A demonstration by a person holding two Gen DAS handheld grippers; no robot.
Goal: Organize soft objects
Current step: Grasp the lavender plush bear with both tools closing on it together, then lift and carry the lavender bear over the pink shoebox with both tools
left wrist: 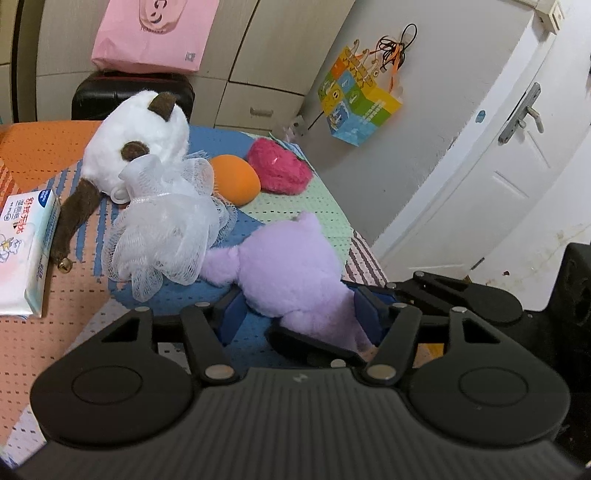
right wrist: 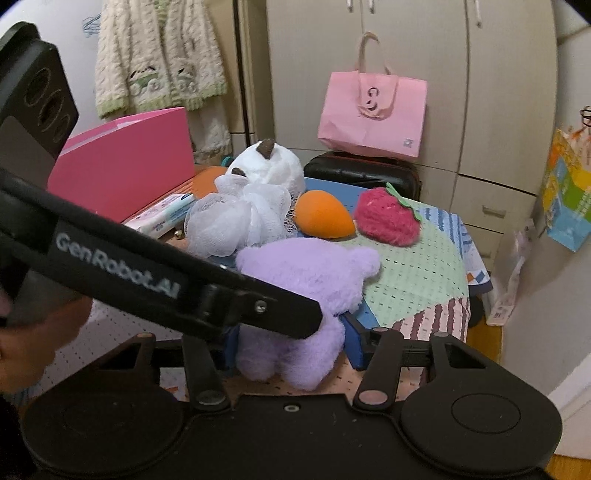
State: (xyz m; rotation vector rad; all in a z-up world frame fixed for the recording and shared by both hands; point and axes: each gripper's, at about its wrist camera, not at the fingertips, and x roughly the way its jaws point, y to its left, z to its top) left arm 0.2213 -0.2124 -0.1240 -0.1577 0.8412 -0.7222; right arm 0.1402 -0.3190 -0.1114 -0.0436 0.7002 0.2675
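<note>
The purple plush toy (left wrist: pixel 291 273) (right wrist: pixel 310 295) lies on the patchwork table cover (left wrist: pixel 306 206) (right wrist: pixel 417 280), close to the near edge, and you have both tools on it at once. Your left gripper (left wrist: pixel 301 314) has its blue pads on either side of the toy's lower body, the right pad sunk into the fur and the left pad just at its flank, so it looks pinched, though how firmly you cannot tell. Your right gripper (right wrist: pixel 291 343) straddles the toy's lower half, both blue pads pressed into the fluff, clamped on it. In the right wrist view the left gripper's black arm crosses in front of the toy, and your hand (right wrist: pixel 33 339) shows at the left edge. Just beyond the toy sits a white mesh bath pouf (left wrist: pixel 166 229) (right wrist: pixel 236 221), touching the toy's outstretched arm in the left view. Behind the pouf leans a white plush with brown ears (left wrist: pixel 136 144) (right wrist: pixel 269 166), its brown limb trailing toward a pack of wipes (left wrist: pixel 26 251) (right wrist: pixel 162 218). To the right of the pouf lies an orange egg-shaped sponge (left wrist: pixel 232 181) (right wrist: pixel 321 218), and beside that a fuzzy red strawberry (left wrist: pixel 280 166) (right wrist: pixel 388 218). At the back a pink paper bag (left wrist: pixel 151 33) (right wrist: pixel 373 114) stands on a black case (left wrist: pixel 129 96) (right wrist: pixel 362 173) in front of the beige cabinets (right wrist: pixel 443 74).
</note>
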